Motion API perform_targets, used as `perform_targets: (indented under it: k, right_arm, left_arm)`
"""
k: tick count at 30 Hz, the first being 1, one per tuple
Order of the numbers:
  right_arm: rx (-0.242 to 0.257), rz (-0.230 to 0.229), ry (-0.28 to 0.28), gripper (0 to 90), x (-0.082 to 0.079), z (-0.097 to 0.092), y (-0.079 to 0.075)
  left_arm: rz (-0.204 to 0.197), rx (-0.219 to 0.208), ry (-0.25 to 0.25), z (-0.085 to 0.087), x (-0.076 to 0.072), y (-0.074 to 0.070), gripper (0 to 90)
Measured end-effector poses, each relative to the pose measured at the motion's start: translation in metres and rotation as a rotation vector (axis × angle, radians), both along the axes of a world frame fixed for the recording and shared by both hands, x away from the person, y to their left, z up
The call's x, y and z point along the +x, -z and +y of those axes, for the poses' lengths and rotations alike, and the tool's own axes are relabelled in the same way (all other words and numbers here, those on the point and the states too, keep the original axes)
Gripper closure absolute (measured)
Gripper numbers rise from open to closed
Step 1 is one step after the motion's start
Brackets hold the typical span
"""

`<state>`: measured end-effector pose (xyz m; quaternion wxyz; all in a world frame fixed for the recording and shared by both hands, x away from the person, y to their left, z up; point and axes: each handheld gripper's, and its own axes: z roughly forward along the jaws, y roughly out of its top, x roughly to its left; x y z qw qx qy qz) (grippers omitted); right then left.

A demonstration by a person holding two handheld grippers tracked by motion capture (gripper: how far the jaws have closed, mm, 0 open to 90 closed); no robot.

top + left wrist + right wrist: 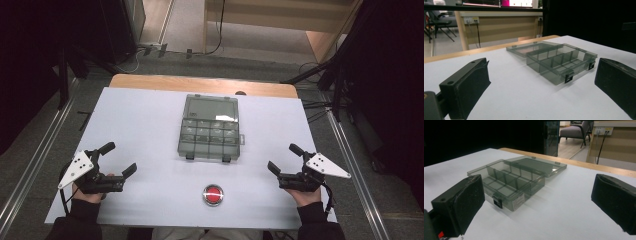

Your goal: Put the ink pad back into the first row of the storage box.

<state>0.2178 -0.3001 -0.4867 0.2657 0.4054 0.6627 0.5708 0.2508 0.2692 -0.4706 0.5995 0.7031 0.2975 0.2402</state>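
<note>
A smoky transparent compartment box [210, 139] lies open at the table's middle, its lid [210, 107] folded flat behind it. Its divided cells look empty in the left gripper view [560, 62] and the right gripper view [507, 182]. Two black latches [190, 156] hang on its near side. A round red button [213, 194] in a silver ring sits near the front edge. My left gripper [120, 158] rests open at the near left, nothing between its fingers [465, 87]. Open and empty too, my right gripper [283, 158] rests at the near right, fingers [459, 207] wide apart.
A white sheet [140, 125] covers the wooden table [150, 81], whose bare strip shows at the far edge. Metal rails [40, 150] run along both sides on the floor. Cables and dark stands [340, 80] lie beyond the table.
</note>
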Motion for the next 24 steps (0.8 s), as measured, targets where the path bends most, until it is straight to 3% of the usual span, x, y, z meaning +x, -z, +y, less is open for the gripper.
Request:
perform_targets:
  k: [5,17,24]
  right_arm:
    - [-0.018,-0.014,-0.003,0.0,-0.0048,0.0040,-0.0026]
    - [-0.004,-0.007,0.011,0.0,-0.0047,0.0017,-0.0020]
    - [-0.017,0.014,-0.031,0.0,-0.0021,0.0082,0.0001]
  left_arm:
    - [-0.010,0.018,0.031,-0.0047,-0.0011,-0.0010,0.0]
    - [-0.009,-0.009,0.042,-0.0055,-0.0045,-0.0031,0.0]
    - [0.002,-0.006,0.039,-0.0041,0.0001,-0.0009,0.0]
